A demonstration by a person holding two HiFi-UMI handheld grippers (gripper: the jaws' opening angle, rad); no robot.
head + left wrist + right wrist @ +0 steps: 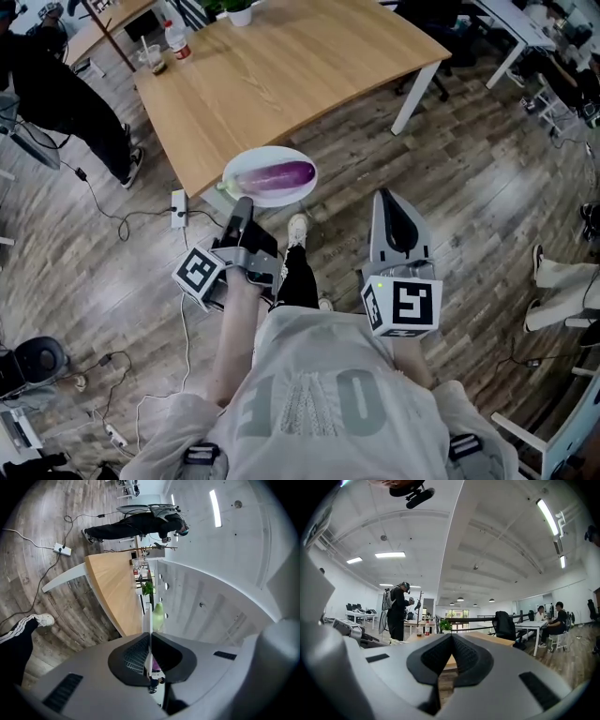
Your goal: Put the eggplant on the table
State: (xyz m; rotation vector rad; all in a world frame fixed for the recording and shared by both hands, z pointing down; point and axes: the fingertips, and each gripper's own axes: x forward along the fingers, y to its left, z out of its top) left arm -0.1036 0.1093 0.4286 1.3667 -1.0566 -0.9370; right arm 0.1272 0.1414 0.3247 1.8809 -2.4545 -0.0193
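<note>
The left gripper point(243, 204) was pinched tight on the rim of a white plate point(272, 153). The plate was at 12 o'clock from it. The eggplant point(277, 174) lay on the plate. It was purple, and its pale green end pointed to 9 o'clock. The plate was right at the near edge of the table point(281, 75), which spread away toward 12 o'clock. I could not tell if the plate touched the table.

The right gripper point(387, 199) was at 3 o'clock from the left one, over the wood floor. Its 2 jaws were closed together with nothing in them.

At the far end of the table, near 11 o'clock, stood a bottle point(176, 39), a cup point(153, 58) and a plant point(240, 11). A person point(56, 89) in black stood at 10 o'clock.
</note>
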